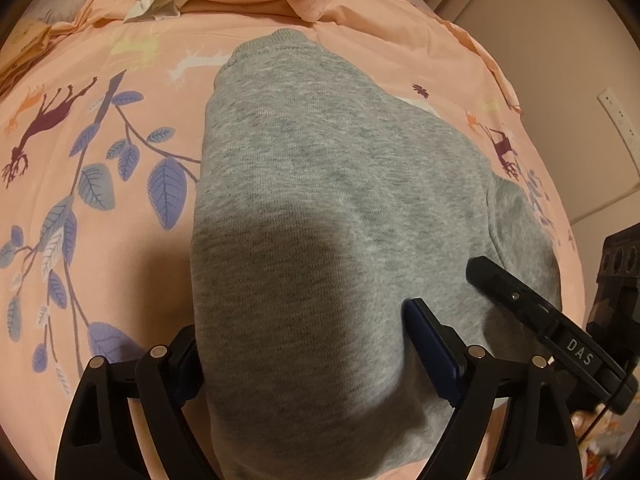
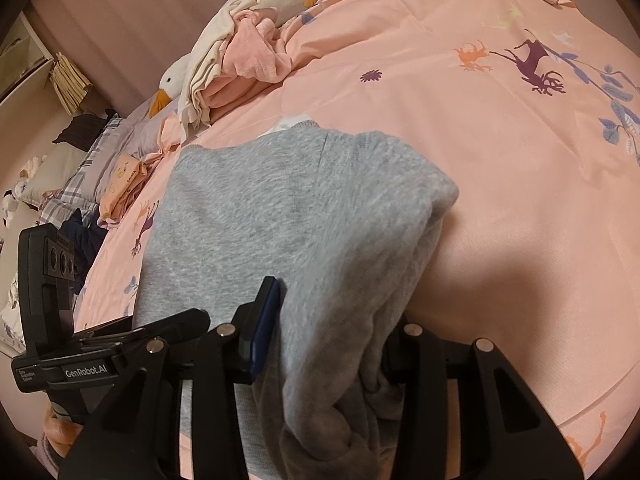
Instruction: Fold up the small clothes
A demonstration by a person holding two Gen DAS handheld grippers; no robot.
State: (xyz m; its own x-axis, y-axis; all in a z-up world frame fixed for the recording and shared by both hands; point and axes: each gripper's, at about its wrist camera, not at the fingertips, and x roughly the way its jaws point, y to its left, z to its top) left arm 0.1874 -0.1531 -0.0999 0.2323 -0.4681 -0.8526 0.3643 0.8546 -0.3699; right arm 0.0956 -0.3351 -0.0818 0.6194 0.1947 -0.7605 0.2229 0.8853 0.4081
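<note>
One grey knitted garment (image 1: 320, 200), probably a small sweatshirt, is the thing to fold, and it lies on the pink bed cover (image 1: 100, 240), filling the middle and lower part of both views. It looks soft, thick and quite light, with no stiffness at all, so I judge it will sag and bunch wherever it is lifted and will not slide much on the cotton cover. The left gripper (image 1: 304, 356) has its jaws wide open, one on each side of the near edge of the cloth, and I cannot tell if they press it or only stand around it. The right gripper (image 2: 332, 344) also has the jaws well apart, with a hanging bunch of the grey fabric lying between them and draped over the gripper; whether it is really pinched is not clear. In my judgement the best places to take hold are the ribbed hem or a corner of the folded edge, where the layers are together. The cover is printed with deer and blue leaves and is a soft, uneven base. At the upper left of the right view lie a heap of pink and cream clothes (image 2: 240, 64) and a toy goose (image 2: 172, 84); a beige wall (image 1: 560, 80) is at the right of the left view.
</note>
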